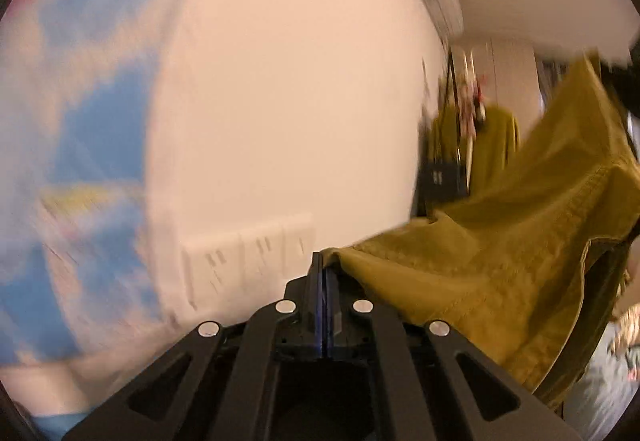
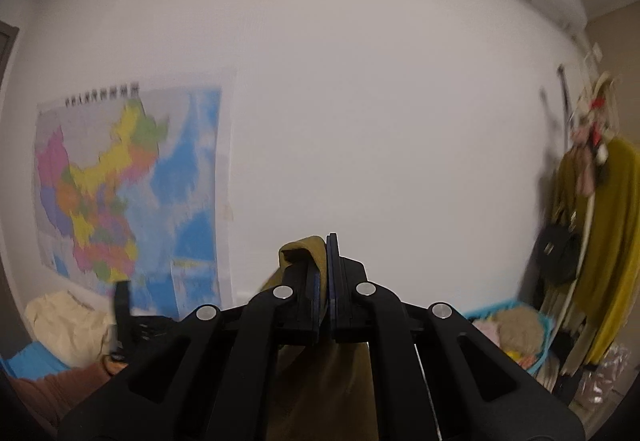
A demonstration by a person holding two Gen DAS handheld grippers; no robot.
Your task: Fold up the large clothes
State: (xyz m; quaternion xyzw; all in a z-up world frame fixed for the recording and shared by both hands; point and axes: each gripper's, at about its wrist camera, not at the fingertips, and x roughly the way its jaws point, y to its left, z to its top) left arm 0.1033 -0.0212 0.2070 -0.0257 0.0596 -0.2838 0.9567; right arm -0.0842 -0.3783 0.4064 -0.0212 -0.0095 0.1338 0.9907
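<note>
A large mustard-yellow garment (image 1: 500,253) is held up in the air between both grippers. My left gripper (image 1: 323,261) is shut on one edge of it; the cloth stretches away to the right and up, with a seam and an opening showing at the far right. My right gripper (image 2: 326,245) is shut on another edge of the garment (image 2: 308,247), which folds over the left finger and hangs down below the jaws (image 2: 320,393). Both cameras face a white wall; the left wrist view is motion-blurred.
A coloured map (image 2: 128,193) hangs on the wall at left. A coat rack with another mustard garment (image 2: 608,225) and a black bag (image 2: 556,253) stands at right. A blue basket of laundry (image 2: 516,329) sits low right. Cream cloth (image 2: 64,325) lies low left. Wall sockets (image 1: 248,253) are ahead.
</note>
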